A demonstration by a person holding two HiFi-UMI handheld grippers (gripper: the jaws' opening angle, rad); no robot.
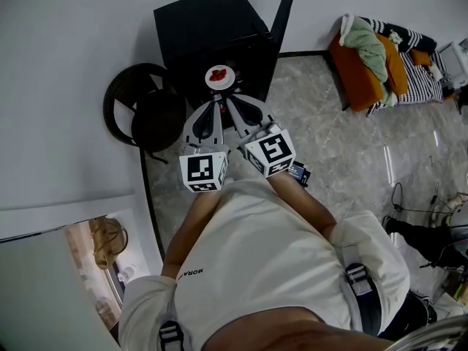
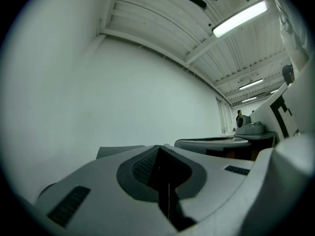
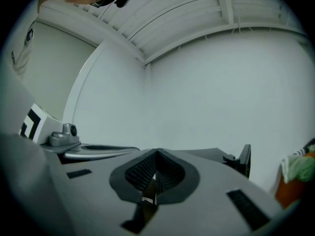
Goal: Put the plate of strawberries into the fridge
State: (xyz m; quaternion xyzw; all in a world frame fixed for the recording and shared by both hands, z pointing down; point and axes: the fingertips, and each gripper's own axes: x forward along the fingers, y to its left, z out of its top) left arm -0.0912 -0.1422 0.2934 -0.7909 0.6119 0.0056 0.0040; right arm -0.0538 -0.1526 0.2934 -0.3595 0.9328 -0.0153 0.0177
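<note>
A white plate of red strawberries [image 1: 219, 77] hangs at the open front of the black fridge [image 1: 205, 28], whose door [image 1: 282, 17] stands swung out to the right. My left gripper [image 1: 217, 99] and right gripper [image 1: 229, 99] converge on the plate's near rim, both shut on it. In the left gripper view the left gripper [image 2: 158, 149] shows closed jaws with only a thin pale line between them. In the right gripper view a white sliver sits between the pads of the right gripper [image 3: 156, 152]. The plate itself is hidden in both gripper views.
A round dark wicker chair [image 1: 142, 112] stands left of the fridge against the white wall. An orange sofa [image 1: 362, 72] piled with clothes is at the right. Cables [image 1: 431, 203] lie on the marble floor at the right. A person [image 2: 239, 116] stands far off.
</note>
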